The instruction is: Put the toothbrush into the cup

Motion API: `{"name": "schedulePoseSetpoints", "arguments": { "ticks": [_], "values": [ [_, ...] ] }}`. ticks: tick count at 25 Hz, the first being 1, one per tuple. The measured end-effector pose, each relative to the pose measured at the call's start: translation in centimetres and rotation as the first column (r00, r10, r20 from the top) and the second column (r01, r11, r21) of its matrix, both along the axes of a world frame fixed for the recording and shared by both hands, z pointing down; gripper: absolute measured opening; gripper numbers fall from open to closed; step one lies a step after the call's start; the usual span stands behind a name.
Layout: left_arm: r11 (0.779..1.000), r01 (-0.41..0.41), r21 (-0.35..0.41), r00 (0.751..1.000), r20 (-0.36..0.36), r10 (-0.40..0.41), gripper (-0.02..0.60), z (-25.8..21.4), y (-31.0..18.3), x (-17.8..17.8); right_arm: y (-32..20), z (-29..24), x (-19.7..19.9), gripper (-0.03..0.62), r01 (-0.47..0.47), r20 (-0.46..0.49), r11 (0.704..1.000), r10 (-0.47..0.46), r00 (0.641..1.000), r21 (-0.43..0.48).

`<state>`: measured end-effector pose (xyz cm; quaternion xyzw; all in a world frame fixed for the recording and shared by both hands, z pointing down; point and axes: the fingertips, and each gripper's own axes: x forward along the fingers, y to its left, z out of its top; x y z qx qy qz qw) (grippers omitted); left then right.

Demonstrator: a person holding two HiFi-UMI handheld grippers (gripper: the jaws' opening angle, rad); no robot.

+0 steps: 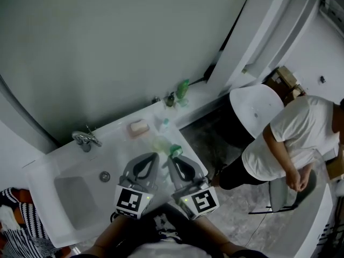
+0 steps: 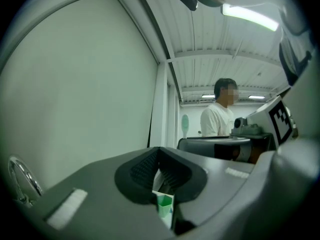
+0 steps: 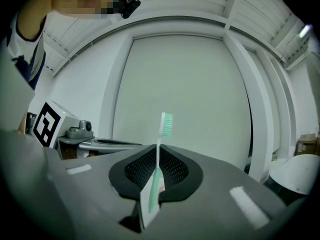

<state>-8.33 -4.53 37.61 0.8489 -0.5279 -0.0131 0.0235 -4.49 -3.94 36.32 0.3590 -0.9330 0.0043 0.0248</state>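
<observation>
One toothbrush upright in R hand-held gripper, jaws clamped

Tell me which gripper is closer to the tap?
Left. The left gripper, gripping a green packet, is right of the tap, over the sink; the right gripper, holding the toothbrush, is further right.

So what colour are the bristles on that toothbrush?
Light green; the toothbrush shows best in the right gripper view.
</observation>
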Motion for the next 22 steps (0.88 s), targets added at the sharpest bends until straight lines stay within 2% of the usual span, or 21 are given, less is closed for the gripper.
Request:
{"name": "schedulePoseSetpoints", "arguments": {
  "ticks": [11,22],
  "values": [
    [0.998,0.049,-0.047,0.999,-0.008,-0.049,0.000,0.9,-3.4,-0.7,-4.9,0.7,-0.5,0.017,0.042,0.015,0.999,-0.042,0.999,-0.009],
    [0.995,0.047,-0.084,0.999,0.004,-0.047,0.000,2.2,-5.9,-0.6,-8.6,3.0,-0.9,0.017,0.062,0.011,0.998,-0.062,0.998,-0.033]
  ]
}}
